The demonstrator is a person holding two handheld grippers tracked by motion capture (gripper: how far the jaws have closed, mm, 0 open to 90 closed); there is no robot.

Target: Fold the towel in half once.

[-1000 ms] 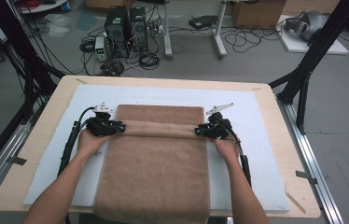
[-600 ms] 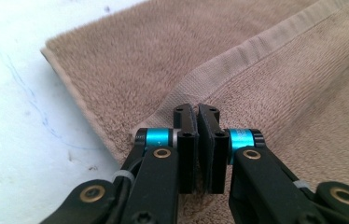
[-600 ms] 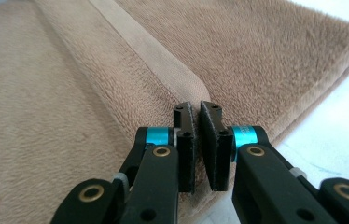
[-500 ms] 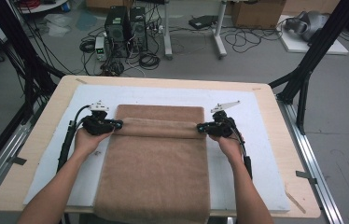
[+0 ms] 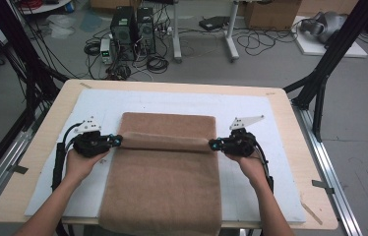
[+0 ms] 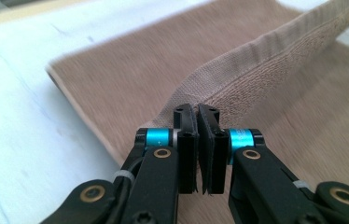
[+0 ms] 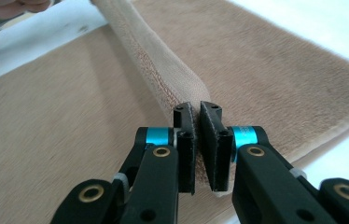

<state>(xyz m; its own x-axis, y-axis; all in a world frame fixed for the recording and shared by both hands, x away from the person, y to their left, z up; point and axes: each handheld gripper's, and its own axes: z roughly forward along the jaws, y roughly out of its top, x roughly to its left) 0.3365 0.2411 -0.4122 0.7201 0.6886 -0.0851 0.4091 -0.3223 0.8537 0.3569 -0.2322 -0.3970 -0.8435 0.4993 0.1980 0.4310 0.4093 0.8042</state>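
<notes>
Two grippers engage one brown towel [image 5: 165, 182] that lies on a white mat [image 5: 251, 110] covering the wooden surface [image 5: 290, 105]. The towel occupies the centre of the mat; its near end hangs over the near edge of the surface, and its far end lies flat toward the far side of the mat. A hemmed edge of the towel is raised off the layer beneath it and stretches as a taut band between the two grippers. The left gripper [image 5: 116, 141] sits at the left end of this band, with the person's left hand [image 5: 81, 162] behind it. In the left gripper view, the left gripper [image 6: 197, 114] is clamped on the hem, jaws pressed together with the fabric between them. The right gripper [image 5: 213, 144] sits at the right end of the band, held by the right hand [image 5: 248, 164]. In the right gripper view, the right gripper [image 7: 198, 112] is likewise clenched on the hem, the fabric pinched between its jaws. Both grippers point inward toward each other across the towel. Computer towers [image 5: 133, 27] and cables stand on the floor beyond the surface.
</notes>
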